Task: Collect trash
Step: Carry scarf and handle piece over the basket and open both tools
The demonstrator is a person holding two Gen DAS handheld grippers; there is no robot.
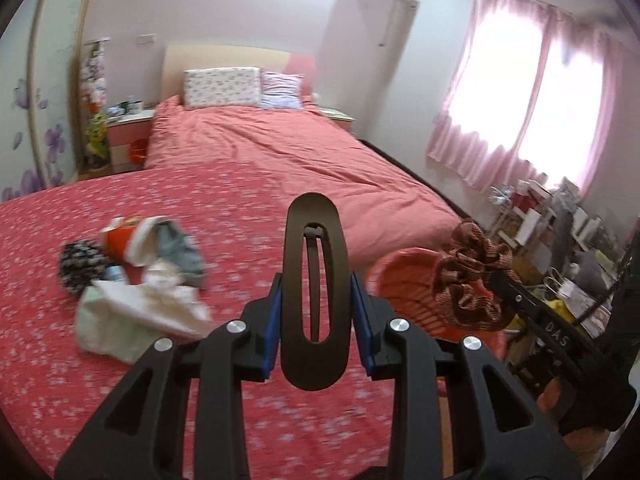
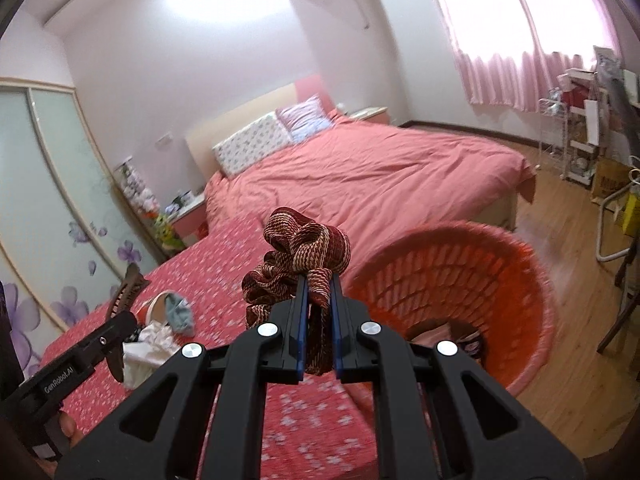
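**A:** What's each gripper got?

**B:** The left gripper (image 1: 316, 312) is clamped on a dark brown hair clip (image 1: 314, 292) — a long oval with a slot down the middle. Its long axis runs straight out along the fingers, rounded tip pointing toward the bed's far end. The blue pads (image 1: 271, 330) squeeze its lower half from both sides.

**A:** And the right?

**B:** The right gripper (image 2: 319, 320) is pinched nearly closed on a brown-and-cream woven scrunchie (image 2: 298, 264), ruffled and bunched above the fingertips. It hangs beside the rim of the orange plastic basket (image 2: 500, 272), which has lattice walls.

**A:** Anything else?

**B:** Crumpled white paper (image 1: 160, 304), a red cup (image 1: 124, 240) and cloth bits on the red flowered bedspread (image 1: 80, 380) — all blurry.
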